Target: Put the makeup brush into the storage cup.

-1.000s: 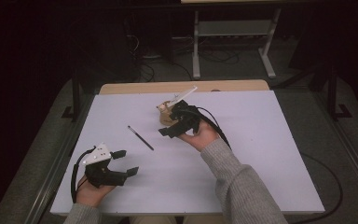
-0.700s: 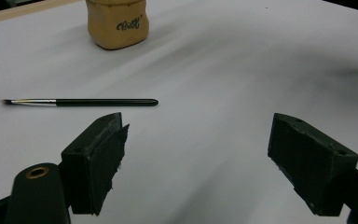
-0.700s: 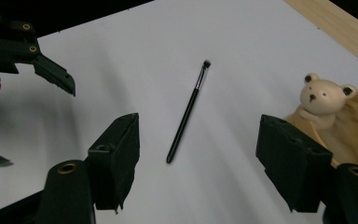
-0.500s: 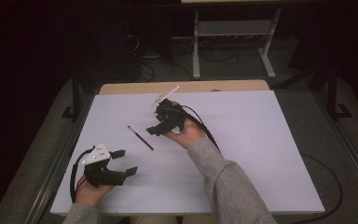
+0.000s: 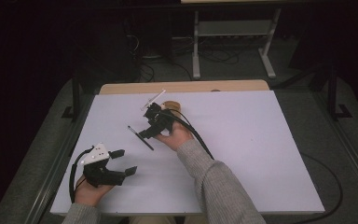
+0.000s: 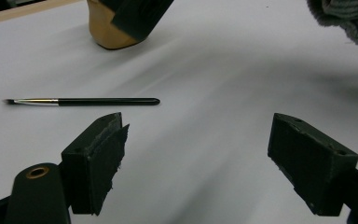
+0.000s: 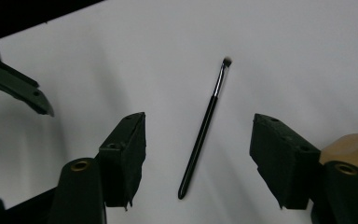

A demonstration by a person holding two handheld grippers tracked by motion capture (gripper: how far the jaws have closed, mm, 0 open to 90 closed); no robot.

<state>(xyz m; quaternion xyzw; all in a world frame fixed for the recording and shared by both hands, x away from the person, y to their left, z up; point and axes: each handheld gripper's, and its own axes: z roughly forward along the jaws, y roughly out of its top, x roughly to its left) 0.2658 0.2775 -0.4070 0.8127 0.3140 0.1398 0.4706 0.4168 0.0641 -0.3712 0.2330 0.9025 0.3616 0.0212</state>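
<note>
Right gripper [image 5: 145, 132] sits right over the thin black brush [image 5: 140, 137], jaws apart and just been closing in, the handle [image 7: 199, 140] lying between the pads, untouched. Brush flat on the white table [image 5: 261, 154], just beside a tan wooden block [image 5: 171, 105] at the far edge. Left gripper [image 5: 123, 162], nearer the person and well apart from the brush, is wide open and empty.

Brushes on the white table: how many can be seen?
1. A thin black brush lies flat on the white table, under and between the open jaws of the right tongs. More could be hidden behind that hand.
</note>
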